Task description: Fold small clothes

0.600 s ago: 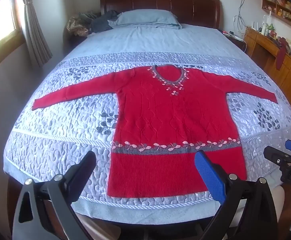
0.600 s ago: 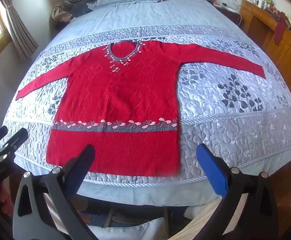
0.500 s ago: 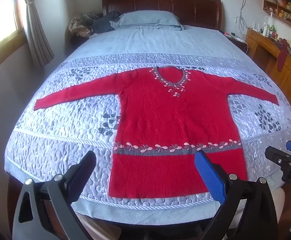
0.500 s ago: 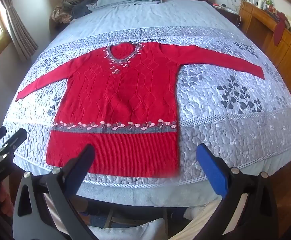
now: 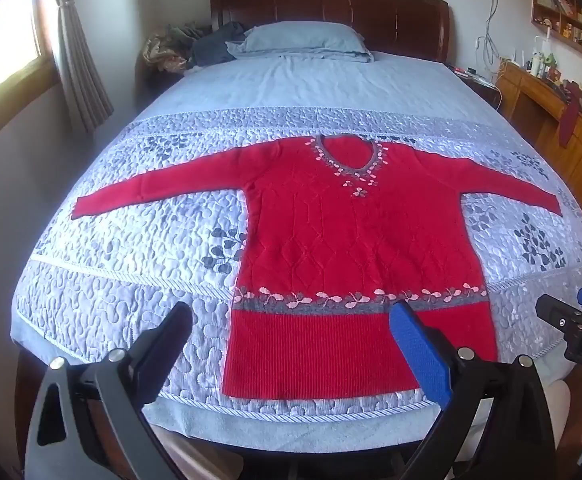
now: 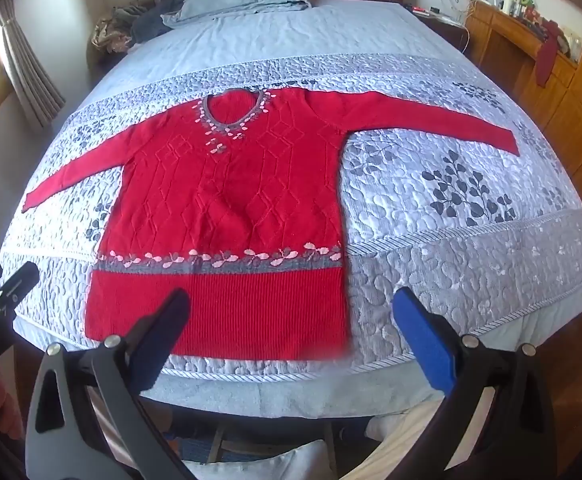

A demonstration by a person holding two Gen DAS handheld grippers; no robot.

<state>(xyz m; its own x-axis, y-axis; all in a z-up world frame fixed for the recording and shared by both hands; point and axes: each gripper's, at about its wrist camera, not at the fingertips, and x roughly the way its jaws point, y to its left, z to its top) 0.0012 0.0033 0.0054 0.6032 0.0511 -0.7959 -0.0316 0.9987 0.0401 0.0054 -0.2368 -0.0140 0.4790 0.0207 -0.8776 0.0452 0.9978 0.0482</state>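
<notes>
A red knitted sweater [image 5: 355, 248] lies flat and face up on the quilted bedspread [image 5: 139, 248] of the bed, both sleeves stretched straight out to the sides, neckline toward the pillow [image 5: 299, 42] and ribbed hem near the foot edge. The left tongs [image 5: 291, 344] hover above the foot of the bed with jaws spread wide, nothing between them, over the hem's left part. The right tongs [image 6: 291, 332] are likewise released and empty, above the hem's right corner. A wooden headboard [image 5: 331, 12] stands behind the pillow, a curtain [image 5: 79, 48] hangs at left
</notes>
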